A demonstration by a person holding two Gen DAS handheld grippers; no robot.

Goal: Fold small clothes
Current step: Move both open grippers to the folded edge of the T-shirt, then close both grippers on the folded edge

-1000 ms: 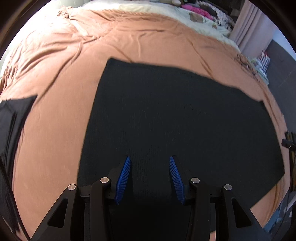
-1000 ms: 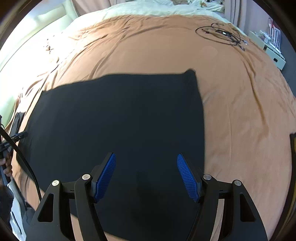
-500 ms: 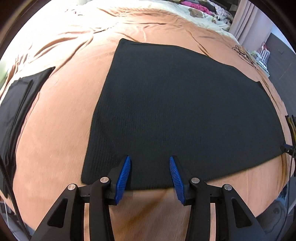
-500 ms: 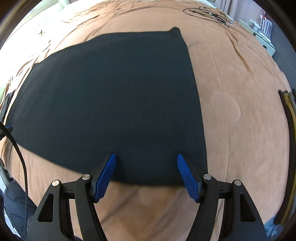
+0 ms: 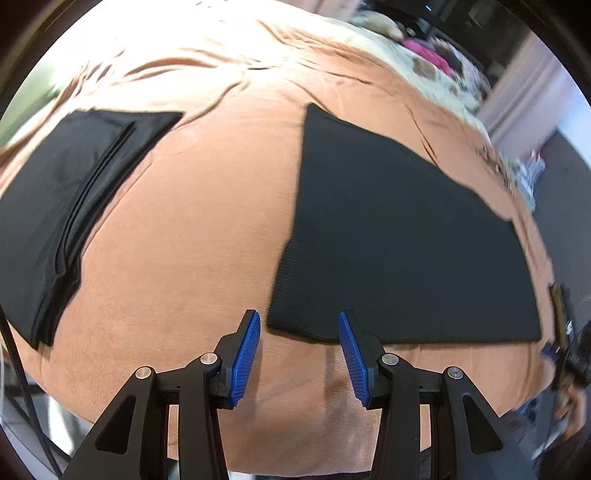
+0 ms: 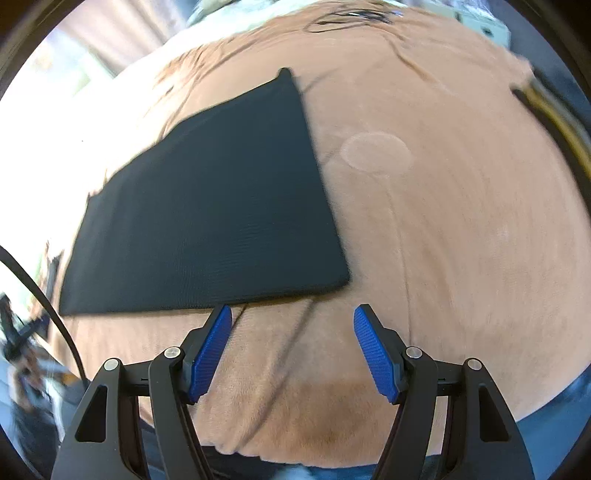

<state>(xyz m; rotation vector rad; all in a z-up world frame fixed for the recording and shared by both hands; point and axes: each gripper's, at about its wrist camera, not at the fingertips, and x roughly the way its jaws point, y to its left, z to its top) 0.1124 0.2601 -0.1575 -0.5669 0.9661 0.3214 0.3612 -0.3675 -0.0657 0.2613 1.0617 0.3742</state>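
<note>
Your left gripper (image 5: 299,354) hangs over the near edge of the bed (image 5: 192,258), fingers (image 5: 245,356) apart with nothing between them. In the left wrist view the black garment (image 5: 399,254) lies flat on the orange-brown bed cover, spreading from the gripper toward 1 o'clock. Its near left corner sits just beyond the gap between the fingers, and the right finger overlaps the garment's near edge in the picture; contact cannot be confirmed.

A stack of folded black clothes (image 5: 62,206) rests on the cover at 10 o'clock from your left gripper, well apart from the flat garment.

Your right gripper (image 6: 291,347) also stands with fingers (image 6: 376,354) apart and empty, wider than the left. In the right wrist view the black garment (image 6: 210,206) lies at 11 o'clock; its near right corner falls just beyond the finger gap, nearer the left finger, and bare bed cover shows between the fingers.

A round pressed mark (image 6: 376,153) shows in the cover at 1 o'clock from the right gripper, just beside the garment's right edge. A tangle of black cable (image 6: 351,16) lies at the far end of the bed, at 12 o'clock.

Both views are blurred toward their edges.
</note>
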